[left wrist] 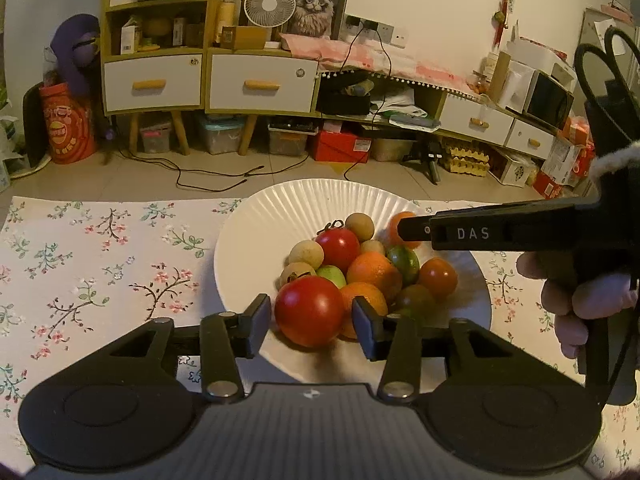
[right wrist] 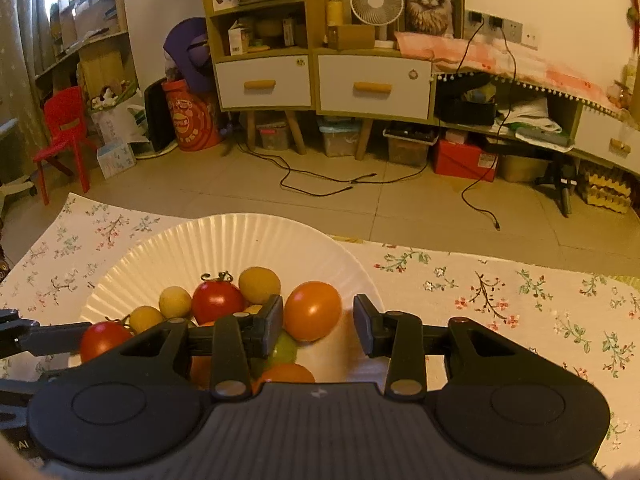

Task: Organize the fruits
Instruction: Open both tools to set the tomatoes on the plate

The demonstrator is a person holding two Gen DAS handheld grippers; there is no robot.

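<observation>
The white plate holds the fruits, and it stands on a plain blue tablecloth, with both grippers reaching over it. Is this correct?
Not quite. The white plate does hold the fruits, and the left gripper and right gripper both reach over it, but the tablecloth is not plain blue: it is white with a floral print. Both wrist views show this.

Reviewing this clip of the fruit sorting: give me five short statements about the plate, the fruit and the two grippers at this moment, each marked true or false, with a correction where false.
1. All the fruit lies on one white plate. True.
2. The left gripper has a red tomato between its fingers. True.
3. The right gripper frames a green fruit. False: an orange tomato sits between its fingers.
4. The table is bare wood. False: a floral tablecloth covers it.
5. Only red fruit is on the plate. False: orange, green and tan pieces too.
</observation>
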